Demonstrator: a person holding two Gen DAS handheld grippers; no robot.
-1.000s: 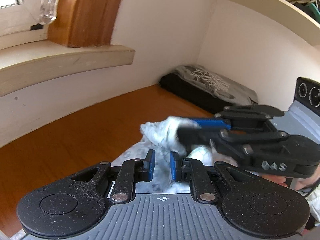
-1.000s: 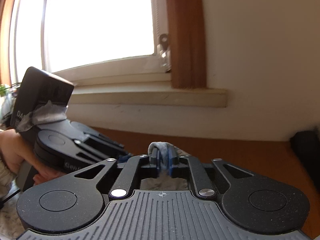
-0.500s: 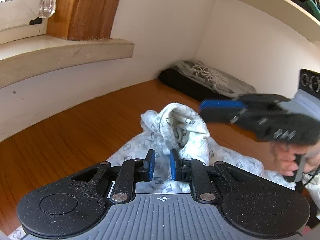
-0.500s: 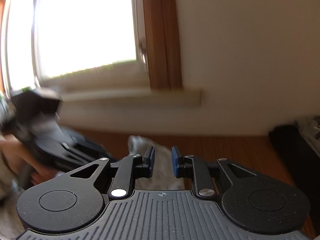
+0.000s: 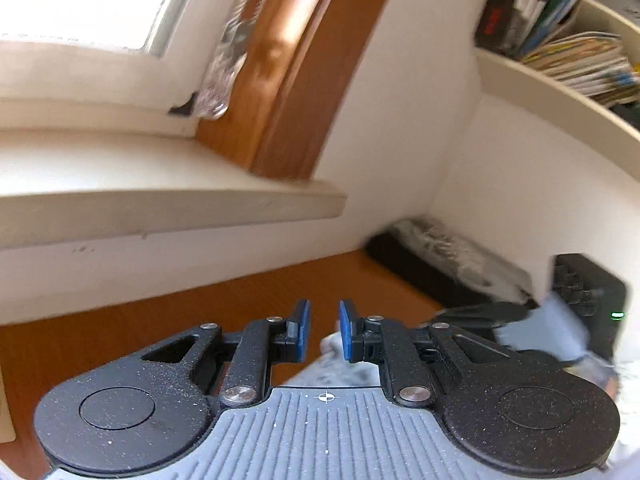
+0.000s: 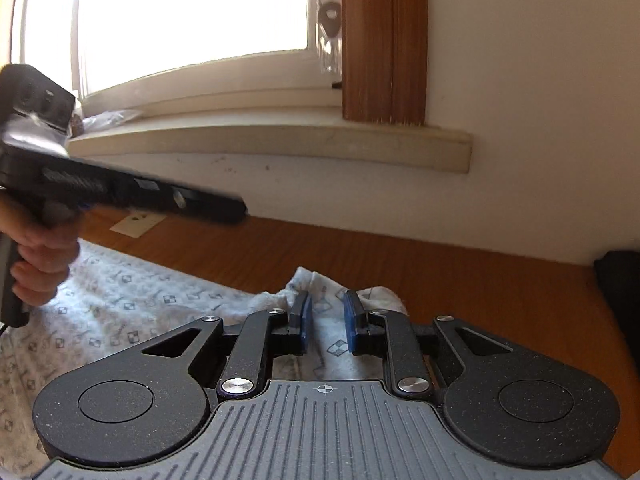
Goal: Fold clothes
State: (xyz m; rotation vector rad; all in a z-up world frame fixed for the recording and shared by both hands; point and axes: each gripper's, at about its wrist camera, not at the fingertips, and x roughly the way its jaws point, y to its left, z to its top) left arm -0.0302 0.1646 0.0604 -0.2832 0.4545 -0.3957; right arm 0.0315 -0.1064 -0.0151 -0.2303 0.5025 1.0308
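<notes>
Cloth [image 6: 132,304], white with a small grey check-and-square print, lies spread across the wooden counter [image 6: 460,276] below the window, running from the left edge of your right wrist view to a bunched, raised fold near the middle. At far left in that view your hand [image 6: 38,264] grips the handle of the left gripper [image 6: 236,210], which is held level above the cloth, its fingers pointing right and blurred. A pale card [image 6: 138,224] lies flat on the counter just behind it, close to the wall. Further right, the windowsill [image 6: 280,140] juts out under a brown wooden frame [image 6: 384,40]. Your right gripper [image 6: 326,320] sits over the bunched fold with its jaws released, the blue pads [image 6: 306,322] standing apart on either side of the fabric without pressing it.

In the left wrist view, the left gripper [image 5: 323,330] also has its jaws released and grasps nothing; a pale patch of the cloth [image 5: 344,372] shows below and between the pads. To the right, the right gripper [image 5: 480,312] appears dark and blurred, too smeared to read its jaws there. Beyond it, in the corner of the counter, a black case [image 5: 404,264] lies with a folded grey printed garment [image 5: 456,248] on top. At upper right a wall shelf [image 5: 560,100] holds a row of books and stacked papers [image 5: 580,60].
</notes>
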